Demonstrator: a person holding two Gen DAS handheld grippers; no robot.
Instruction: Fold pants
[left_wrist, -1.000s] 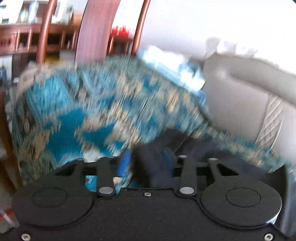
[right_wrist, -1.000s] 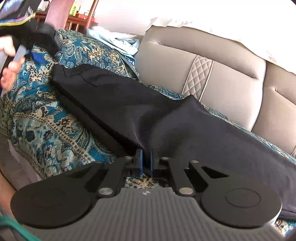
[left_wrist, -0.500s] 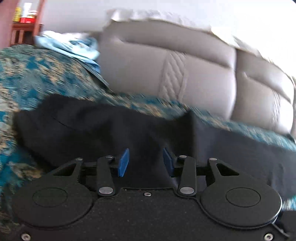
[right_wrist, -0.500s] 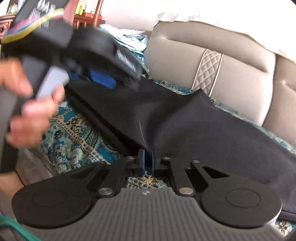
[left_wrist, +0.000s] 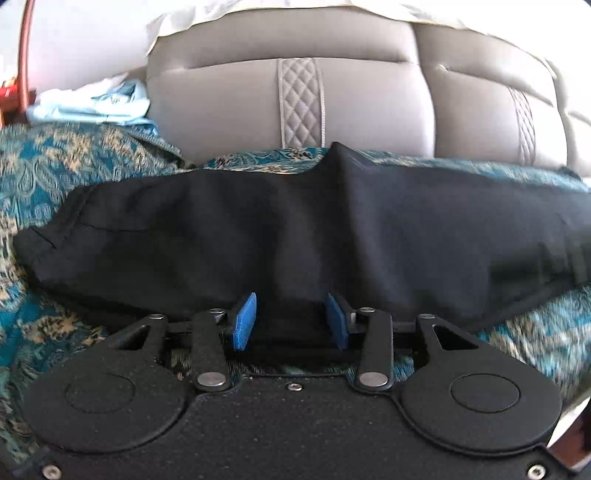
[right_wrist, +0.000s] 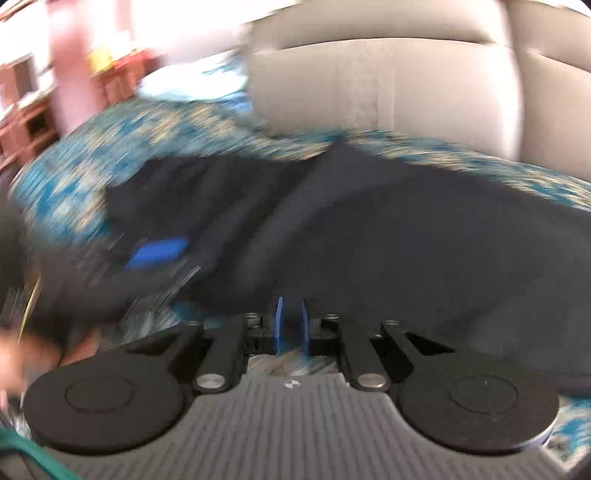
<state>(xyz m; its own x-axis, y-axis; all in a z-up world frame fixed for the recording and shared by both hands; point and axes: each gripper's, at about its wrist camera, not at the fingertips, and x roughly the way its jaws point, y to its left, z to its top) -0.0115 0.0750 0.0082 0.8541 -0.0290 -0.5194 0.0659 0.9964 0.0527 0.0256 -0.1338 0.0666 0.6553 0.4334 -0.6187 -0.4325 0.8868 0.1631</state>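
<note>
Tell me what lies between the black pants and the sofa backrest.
In the left wrist view, a strip of teal patterned cover separates the pants from the backrest.

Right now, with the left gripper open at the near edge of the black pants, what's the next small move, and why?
Probably close the left gripper on the near edge of the black pants. Its jaws stand open with the dark fabric edge lying between them, so a short pinch should secure that side before lifting to fold.
</note>
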